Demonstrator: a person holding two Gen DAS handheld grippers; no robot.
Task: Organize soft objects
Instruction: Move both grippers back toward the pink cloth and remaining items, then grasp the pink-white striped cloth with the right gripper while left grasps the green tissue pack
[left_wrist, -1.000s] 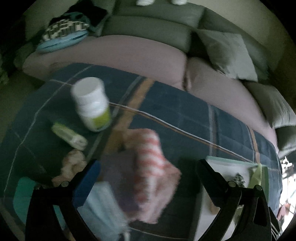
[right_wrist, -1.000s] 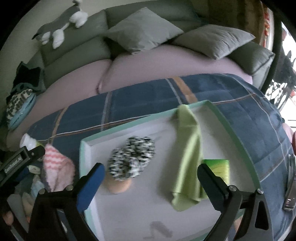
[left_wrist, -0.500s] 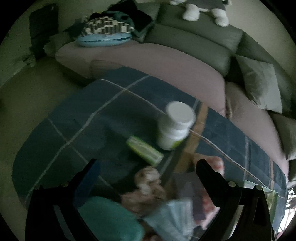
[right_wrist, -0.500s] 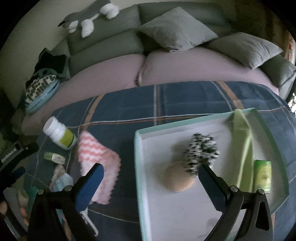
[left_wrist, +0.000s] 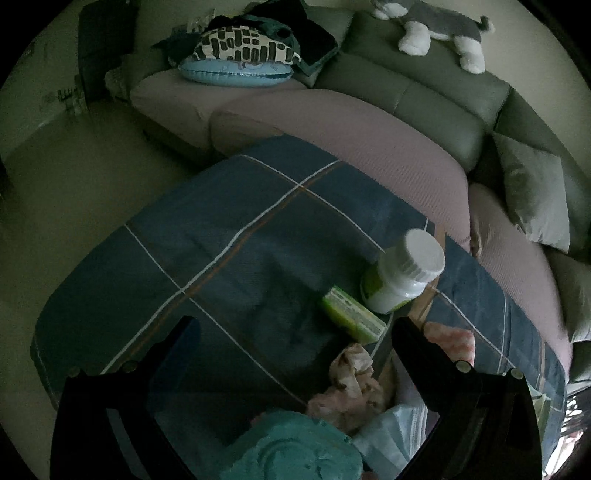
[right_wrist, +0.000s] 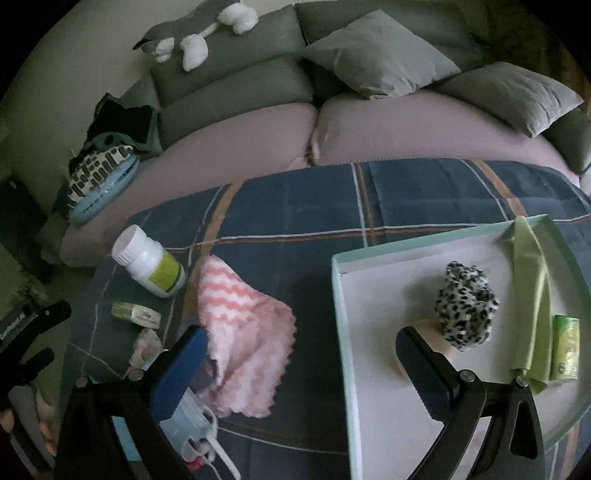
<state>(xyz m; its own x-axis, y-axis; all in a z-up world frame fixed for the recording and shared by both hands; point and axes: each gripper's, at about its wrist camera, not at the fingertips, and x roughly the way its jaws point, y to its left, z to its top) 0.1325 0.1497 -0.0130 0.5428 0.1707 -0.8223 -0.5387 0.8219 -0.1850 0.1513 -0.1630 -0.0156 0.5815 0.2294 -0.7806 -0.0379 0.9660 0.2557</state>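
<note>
I have both grippers wide open and holding nothing. My right gripper (right_wrist: 299, 354) hangs over the plaid blanket (right_wrist: 295, 210), between the pink-and-white striped cloth (right_wrist: 240, 332) and the mint-rimmed tray (right_wrist: 341, 332) holding a leopard-print scrunchie (right_wrist: 465, 306) and a green cloth (right_wrist: 532, 280). My left gripper (left_wrist: 291, 332) hovers above bare blanket near the white pill bottle (left_wrist: 402, 273) and a crumpled pink rag (left_wrist: 351, 384)

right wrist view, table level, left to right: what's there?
White bottle → pink striped cloth → tray rim → spotted scrunchie → green cloth → small green box.
</note>
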